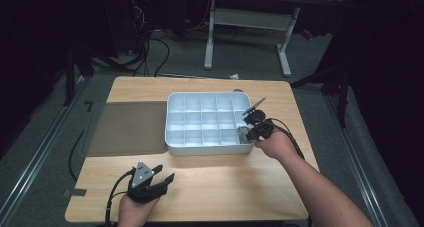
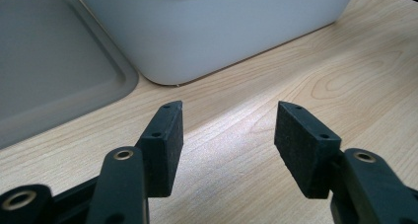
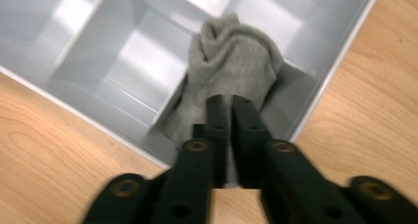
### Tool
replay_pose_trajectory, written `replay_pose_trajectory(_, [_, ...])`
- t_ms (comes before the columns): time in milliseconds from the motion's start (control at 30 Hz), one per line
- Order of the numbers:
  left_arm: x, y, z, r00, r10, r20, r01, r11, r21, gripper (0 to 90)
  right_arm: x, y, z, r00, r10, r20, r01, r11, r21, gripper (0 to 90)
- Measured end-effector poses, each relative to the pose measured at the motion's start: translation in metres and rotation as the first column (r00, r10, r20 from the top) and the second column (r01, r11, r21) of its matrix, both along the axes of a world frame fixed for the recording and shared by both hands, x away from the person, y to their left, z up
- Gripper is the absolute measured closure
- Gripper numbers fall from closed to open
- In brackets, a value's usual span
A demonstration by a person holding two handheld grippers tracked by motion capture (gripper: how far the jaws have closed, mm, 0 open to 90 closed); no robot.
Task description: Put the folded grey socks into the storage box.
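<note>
Nearest, right gripper (image 3: pixel 230 101) has its jaws pressed together above a grey sock (image 3: pixel 231 66) bunched in the near-right corner compartment of the white divided box (image 1: pixel 172 137); left gripper (image 2: pixel 228 130) gapes wide over the wooden table (image 1: pixel 215 182)

I note the desk (image 1: pixel 210 187) is pale wood-grain laminate, smooth with a low sheen. The compartment box (image 1: pixel 176 148) is white plastic, glossy inside. At its 4 o'clock corner the grey sock (image 3: pixel 231 61) is soft knitted cloth, matt and wrinkled. The lid (image 1: pixel 127 129) at 9 o'clock is grey, matt plastic. My left gripper's fingers (image 2: pixel 303 145) carry rough black foam.
</note>
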State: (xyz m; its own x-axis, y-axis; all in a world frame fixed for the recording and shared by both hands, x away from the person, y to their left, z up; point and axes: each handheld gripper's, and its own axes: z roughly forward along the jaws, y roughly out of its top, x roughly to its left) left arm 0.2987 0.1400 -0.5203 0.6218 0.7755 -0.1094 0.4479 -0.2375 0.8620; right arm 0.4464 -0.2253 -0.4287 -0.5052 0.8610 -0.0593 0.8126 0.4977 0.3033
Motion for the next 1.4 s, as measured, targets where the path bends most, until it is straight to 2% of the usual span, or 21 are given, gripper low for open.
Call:
replay_pose_trajectory(100, [0.000, 0.000, 0.000, 1.0000, 0.000, 0.000, 0.000, 1.0000, 0.001, 44.9, 0.000, 0.001, -0.007, 0.9998, -0.010, -0.020, 0.009, 0.9993, -0.037, 90.0])
replay_pose_trajectory(267, [0.000, 0.001, 0.000, 1.0000, 0.002, -0.005, -0.002, 1.0000, 0.000, 45.0, 0.005, 0.002, -0.025, 0.9978, -0.013, -0.065, 0.011, 0.9992, -0.038, 90.0])
replay_pose_trajectory(300, [0.000, 0.001, 0.000, 1.0000, 0.002, -0.005, -0.002, 1.0000, 0.001, 44.9, 0.006, 0.002, -0.028, 0.9978, 0.002, -0.066, -0.004, 0.9995, -0.032, 90.0])
replay_pose_trajectory(400, [0.001, 0.002, 0.000, 1.0000, 0.001, -0.007, -0.001, 1.0000, 0.002, 45.0, 0.007, 0.003, -0.032, 0.9969, -0.009, -0.078, 0.007, 0.9996, -0.028, 90.0])
replay_pose_trajectory(533, [0.001, 0.002, 0.000, 1.0000, 0.001, -0.008, -0.001, 1.0000, 0.002, 45.0, 0.007, 0.002, -0.025, 0.9968, -0.009, -0.080, 0.008, 0.9999, -0.007, 87.8])
replay_pose_trajectory(667, [0.000, 0.000, -0.001, 1.0000, 0.002, -0.007, -0.002, 1.0000, -0.001, 45.0, 0.010, 0.001, -0.009, 0.9994, -0.015, -0.033, 0.015, 0.9997, 0.020, 89.5])
replay_pose_trajectory(733, [0.000, 0.000, -0.001, 1.0000, 0.002, -0.007, -0.002, 1.0000, -0.002, 44.9, 0.014, 0.002, -0.006, 0.9997, -0.023, -0.012, 0.023, 0.9995, 0.022, 90.0])
replay_pose_trajectory(867, [0.000, 0.002, 0.000, 1.0000, 0.003, -0.008, -0.003, 1.0000, -0.002, 44.9, 0.023, 0.006, -0.012, 0.9994, -0.034, -0.005, 0.034, 0.9994, 0.007, 90.0])
replay_pose_trajectory(1033, [0.000, 0.004, -0.001, 0.9999, 0.008, -0.010, -0.008, 0.9999, -0.007, 45.0, 0.033, 0.007, -0.027, 0.9986, -0.030, -0.044, 0.030, 0.9995, -0.003, 90.0])
replay_pose_trajectory(1167, [0.000, 0.004, -0.001, 0.9999, 0.007, -0.013, -0.007, 0.9999, -0.010, 45.0, 0.035, 0.012, -0.032, 0.9983, -0.015, -0.057, 0.013, 0.9993, -0.035, 90.0])
replay_pose_trajectory(1200, [0.000, 0.004, -0.001, 0.9999, 0.004, -0.015, -0.004, 1.0000, -0.009, 45.0, 0.035, 0.014, -0.033, 0.9974, -0.029, -0.066, 0.026, 0.9988, -0.042, 90.0])
replay_pose_trajectory(1267, [0.000, 0.003, -0.001, 0.9999, 0.001, -0.016, -0.001, 1.0000, -0.007, 44.9, 0.037, 0.014, -0.036, 0.9979, -0.005, -0.065, 0.002, 0.9989, -0.047, 90.0])
replay_pose_trajectory(1367, [0.000, 0.002, -0.002, 0.9999, -0.001, -0.017, 0.001, 1.0000, -0.006, 44.9, 0.038, 0.018, -0.039, 0.9956, -0.020, -0.092, 0.013, 0.9973, -0.072, 90.0])
replay_pose_trajectory(1400, [0.000, 0.002, -0.001, 0.9999, -0.002, -0.017, 0.002, 1.0000, -0.006, 44.9, 0.040, 0.018, -0.040, 0.9959, 0.008, -0.090, -0.015, 0.9963, -0.084, 90.0])
